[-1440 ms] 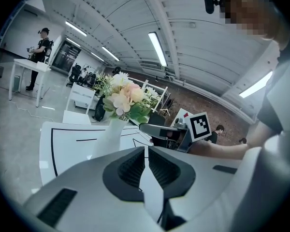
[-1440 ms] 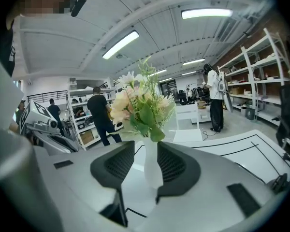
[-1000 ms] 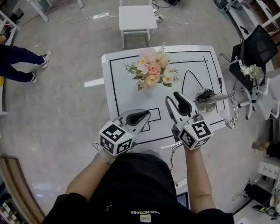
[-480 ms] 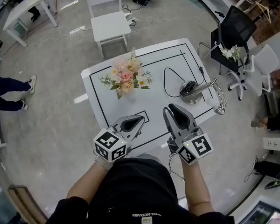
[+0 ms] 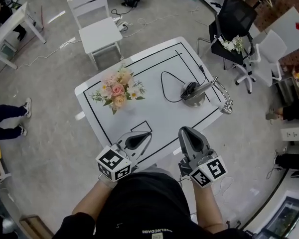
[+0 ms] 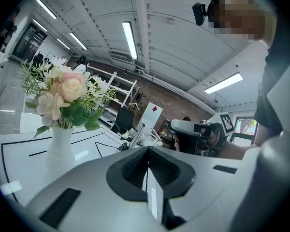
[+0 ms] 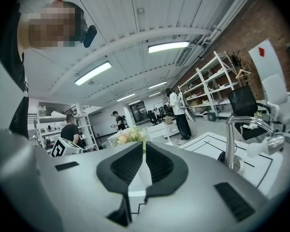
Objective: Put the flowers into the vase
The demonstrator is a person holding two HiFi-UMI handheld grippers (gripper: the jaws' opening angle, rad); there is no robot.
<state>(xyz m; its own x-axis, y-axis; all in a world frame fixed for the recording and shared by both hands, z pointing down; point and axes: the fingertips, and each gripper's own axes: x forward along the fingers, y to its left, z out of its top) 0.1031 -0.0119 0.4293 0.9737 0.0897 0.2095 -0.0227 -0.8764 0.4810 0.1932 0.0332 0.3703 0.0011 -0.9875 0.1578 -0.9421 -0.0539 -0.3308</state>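
A bunch of pink, peach and white flowers [image 5: 117,88] stands in a white vase [image 6: 59,146] on the left part of the white table [image 5: 159,111]; its blooms [image 6: 63,93] show large in the left gripper view and small past the jaws [image 7: 133,135] in the right gripper view. My left gripper [image 5: 148,133] hovers at the table's near edge, shut and holding nothing. My right gripper [image 5: 185,130] is beside it at the near edge, well short of the vase. Its jaws have just been closing with nothing between them and now meet.
A metal stand [image 5: 195,91] with a black cable [image 5: 167,86] sits on the table's right part. A white chair [image 5: 97,31] stands beyond the table, a black office chair [image 5: 234,24] at the far right. A person's legs [image 5: 10,118] show at the left.
Both grippers have drawn back from over the table to its near edge. The right jaws, open before, have closed on nothing. The head view has swung, shifting the table.
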